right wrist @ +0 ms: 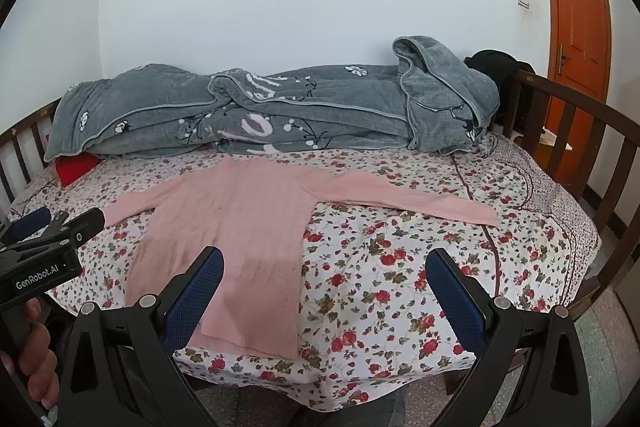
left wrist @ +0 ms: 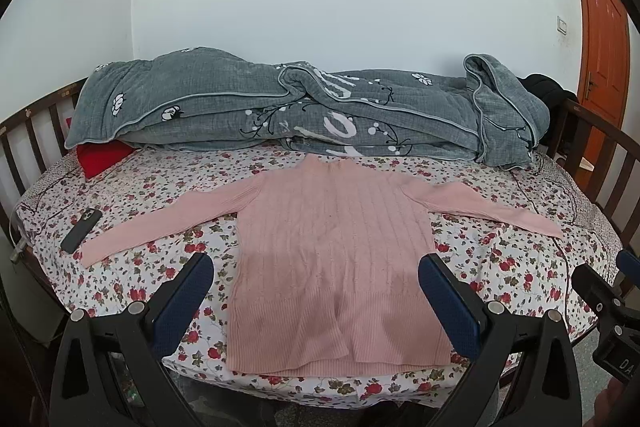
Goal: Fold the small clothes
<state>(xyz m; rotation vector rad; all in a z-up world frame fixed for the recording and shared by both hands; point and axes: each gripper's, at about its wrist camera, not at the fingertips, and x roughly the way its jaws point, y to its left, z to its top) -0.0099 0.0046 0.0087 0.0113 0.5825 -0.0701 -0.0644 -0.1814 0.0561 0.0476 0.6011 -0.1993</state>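
I am holding both grippers, left gripper [left wrist: 316,267] and right gripper [right wrist: 324,263], wide open and empty above the flat-spread pink sweater [left wrist: 336,251], ready for a sleeve fold.

Pink ribbed knit sweater [left wrist: 332,247] [right wrist: 224,239]: long-sleeved, high-necked. Lies flat and unfolded, collar toward the far side, ribbed hem toward the near edge. Both sleeves extend outward to either side, angled slightly toward the near edge. A small crease marks the hem.
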